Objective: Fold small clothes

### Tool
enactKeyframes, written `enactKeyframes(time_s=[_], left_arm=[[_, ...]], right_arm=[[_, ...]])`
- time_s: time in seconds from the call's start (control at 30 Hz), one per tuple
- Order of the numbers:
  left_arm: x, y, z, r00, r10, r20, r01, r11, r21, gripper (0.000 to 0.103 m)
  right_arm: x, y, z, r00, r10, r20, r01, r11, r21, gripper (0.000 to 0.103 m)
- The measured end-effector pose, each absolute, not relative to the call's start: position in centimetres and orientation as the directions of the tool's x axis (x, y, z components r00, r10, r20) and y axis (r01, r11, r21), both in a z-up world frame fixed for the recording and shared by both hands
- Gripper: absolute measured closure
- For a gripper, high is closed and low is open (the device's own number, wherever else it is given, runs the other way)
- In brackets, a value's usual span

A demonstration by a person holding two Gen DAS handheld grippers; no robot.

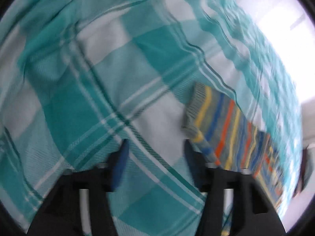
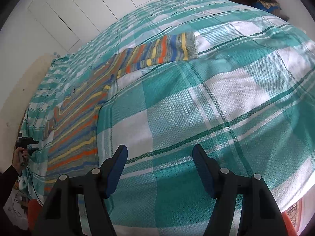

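One striped sweater [image 2: 78, 106] lying spread flat on the teal-checked bedspread [image 2: 196, 108], sleeve out; two grippers, left gripper [image 1: 155, 151] and right gripper [image 2: 159, 153], both apart and empty; next, seemingly (left view blurred), pinch the sleeve cuff [image 1: 194, 108] squarely and fold inward without dragging.

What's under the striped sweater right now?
The striped sweater lies spread flat on the teal checked bedspread, one sleeve stretched out. Only the bedspread shows around it; anything beneath the knit is covered.
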State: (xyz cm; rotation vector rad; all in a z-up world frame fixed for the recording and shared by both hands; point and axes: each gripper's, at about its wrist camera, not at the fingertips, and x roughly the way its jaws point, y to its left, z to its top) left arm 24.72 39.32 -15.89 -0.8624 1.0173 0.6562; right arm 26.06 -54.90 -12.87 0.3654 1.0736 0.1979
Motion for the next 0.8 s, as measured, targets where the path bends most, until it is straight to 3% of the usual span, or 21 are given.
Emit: enactKeyframes(time_s=[0.13,0.33,0.37,0.4,0.43,0.47,0.6,0.8], left_arm=[[23.6,39.7,-17.8,0.506,-0.018,-0.862,-0.763,0.458,-0.457,0.038],[26.9,40.0,-18.4,0.606,-0.011,-0.795,-0.717,0.424,-0.553,0.032],[27.6,39.7,-18.6,0.613,-0.013,-0.79,-0.713,0.421,-0.561,0.035],[28.4,39.5,-18.7,0.619,-0.019,-0.785,-0.707,0.421,-0.568,0.075],[29.3,39.3,-19.1,0.604,-0.059,-0.795,-0.702,0.433,-0.566,0.101],[29.8,39.1,-19.3,0.576,-0.078,-0.814,-0.708,0.45,-0.544,0.1],[27.2,39.6,-17.3,0.512,0.12,-0.851,-0.796,0.439,-0.417,0.1],[26.1,40.0,-18.5,0.424,0.161,-0.891,-0.846,0.421,-0.327,0.1]], right_arm=[[26.3,-54.5,-13.4,0.445,0.315,-0.838,0.022,0.932,0.363,0.035],[27.0,-54.0,-14.1,0.42,0.289,-0.86,0.031,0.943,0.332,0.035],[27.0,-53.9,-14.2,0.417,0.284,-0.863,0.031,0.945,0.326,0.035],[27.0,-53.8,-14.2,0.415,0.279,-0.866,0.03,0.947,0.319,0.035],[27.0,-53.8,-14.3,0.412,0.273,-0.869,0.029,0.95,0.312,0.035],[27.1,-53.7,-14.3,0.409,0.27,-0.872,0.029,0.951,0.308,0.035],[27.2,-53.7,-14.4,0.411,0.267,-0.872,0.033,0.951,0.306,0.035],[27.3,-53.5,-14.7,0.41,0.264,-0.873,0.026,0.954,0.3,0.034]])
